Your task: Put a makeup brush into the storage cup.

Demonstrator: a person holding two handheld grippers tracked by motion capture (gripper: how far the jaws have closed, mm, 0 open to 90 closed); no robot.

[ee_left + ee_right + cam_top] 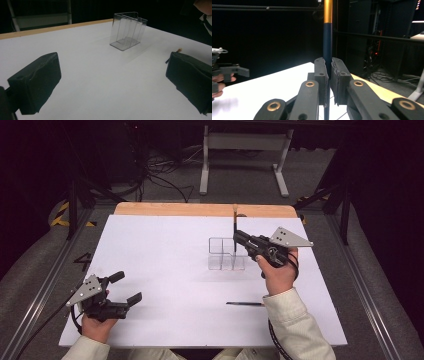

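The right claw [236, 239] is gripping a slender brush [234, 222] with its two black pads pressed together on the shaft, and it is holding the brush upright over the clear plastic organiser [226, 254]. In the right gripper view the shaft [327, 37] is showing as a smooth, round, dark blue rod with a glossy gold band near its upper end; the lower end is passing down between the pads, whose faces are appearing soft and slightly crumpled. Whether the lower tip is standing inside a compartment or hanging just above the rim cannot be told, since the shaft is thin and the walls are transparent. The organiser is a box of thin, glossy walls divided into upright compartments, and it is sitting on the far half of the desk [165, 270], a flat matte white surface with a bare wooden strip along its far edge. A second brush [245, 304], thin and dark, is lying flat on the desk near the person's right sleeve [295, 320], which is made of pale cloth. The left claw [128, 289] is resting near the front left corner of the desk with its jaws standing wide apart and nothing between them; its pads [37, 82] are blocky, black and matte.
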